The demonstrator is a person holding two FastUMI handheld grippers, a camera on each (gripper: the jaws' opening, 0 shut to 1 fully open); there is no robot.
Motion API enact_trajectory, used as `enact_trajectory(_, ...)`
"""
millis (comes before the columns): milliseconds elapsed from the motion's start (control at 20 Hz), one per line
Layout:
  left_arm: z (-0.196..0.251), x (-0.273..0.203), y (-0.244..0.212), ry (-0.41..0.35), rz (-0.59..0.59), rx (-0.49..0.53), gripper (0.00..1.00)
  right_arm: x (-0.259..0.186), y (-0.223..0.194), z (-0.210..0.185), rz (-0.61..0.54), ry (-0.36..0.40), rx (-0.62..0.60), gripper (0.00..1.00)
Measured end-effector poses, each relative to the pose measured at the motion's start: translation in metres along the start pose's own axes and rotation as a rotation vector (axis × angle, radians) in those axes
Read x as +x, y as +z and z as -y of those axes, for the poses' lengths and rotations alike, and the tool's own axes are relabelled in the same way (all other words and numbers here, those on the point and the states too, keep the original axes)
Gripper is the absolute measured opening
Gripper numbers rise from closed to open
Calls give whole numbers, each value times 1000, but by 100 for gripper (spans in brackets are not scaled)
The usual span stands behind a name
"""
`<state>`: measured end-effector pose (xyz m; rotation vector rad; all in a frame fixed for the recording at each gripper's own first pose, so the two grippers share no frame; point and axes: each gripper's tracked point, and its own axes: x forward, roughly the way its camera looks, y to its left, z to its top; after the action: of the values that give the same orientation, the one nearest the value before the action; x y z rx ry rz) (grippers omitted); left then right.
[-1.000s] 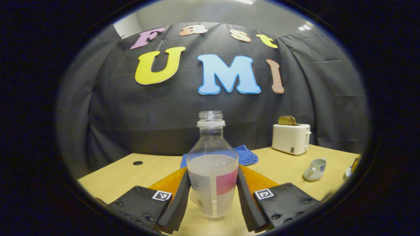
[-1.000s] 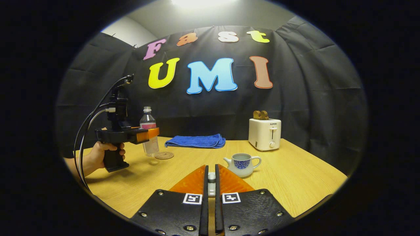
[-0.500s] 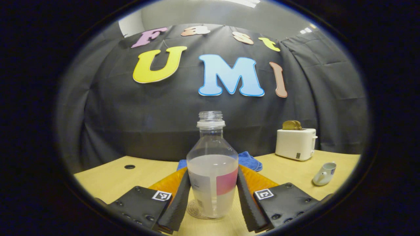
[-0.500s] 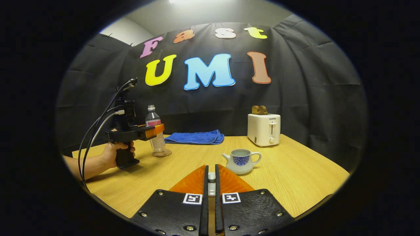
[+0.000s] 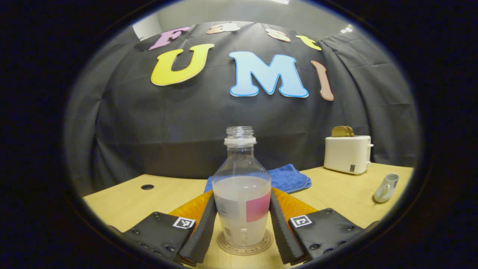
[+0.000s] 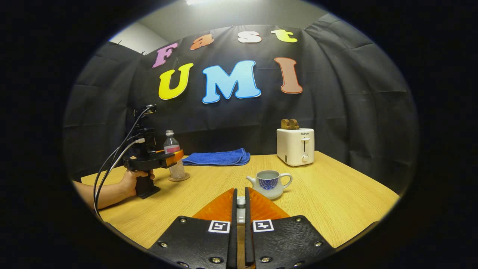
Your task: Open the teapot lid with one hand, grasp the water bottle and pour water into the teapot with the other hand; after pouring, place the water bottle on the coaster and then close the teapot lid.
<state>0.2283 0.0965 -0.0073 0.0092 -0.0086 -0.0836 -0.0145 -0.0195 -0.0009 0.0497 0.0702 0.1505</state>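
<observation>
Black cloth backs your booth and a pale wood-grain table [image 5: 328, 190] carries the work. In the left gripper view, your left gripper [image 5: 242, 220] is clamped on the water bottle [image 5: 242, 194], both ribbed fingers pressed to its sides at label height. That clear, uncapped plastic bottle stands upright and about half full, its base on the round, printed coaster [image 5: 244, 246]. Far behind it lies a folded blue towel [image 5: 289, 178]; at far right stands a smooth white toaster [image 5: 348, 154] with bread in its slots, and nearer on the right the small glazed teapot [image 5: 385, 183]. In the right gripper view, your right gripper [image 6: 240, 209] has its fingers drawn close together on a small pale object, judged to be the teapot lid [image 6: 241, 203], though too little shows to be certain. Just beyond, the teapot [image 6: 269, 184] sits open-mouthed, white with a blue pattern, spout left and handle right. At far left a hand [image 6: 131, 179] holds the left gripper [image 6: 175, 155] around the bottle [image 6: 172, 158] on the coaster [image 6: 178, 178], well apart from the teapot. Assessment: lid removed and bottle set on the coaster, so pouring appears done; releasing the bottle and closing the teapot remain.
</observation>
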Motion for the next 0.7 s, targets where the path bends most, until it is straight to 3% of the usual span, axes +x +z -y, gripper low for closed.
enact_trajectory(250,-4,-1,-3,9,-7,0,88,0,0,1,0,-6,-3,8)
enact_trajectory(450,-7,-8,13,17,23,-27,100,0,-1,0,-2,-4,-7,8)
enact_trajectory(700,-16,-26,21,57,30,-12,100,-4,3,-1,6,-4,-9,8)
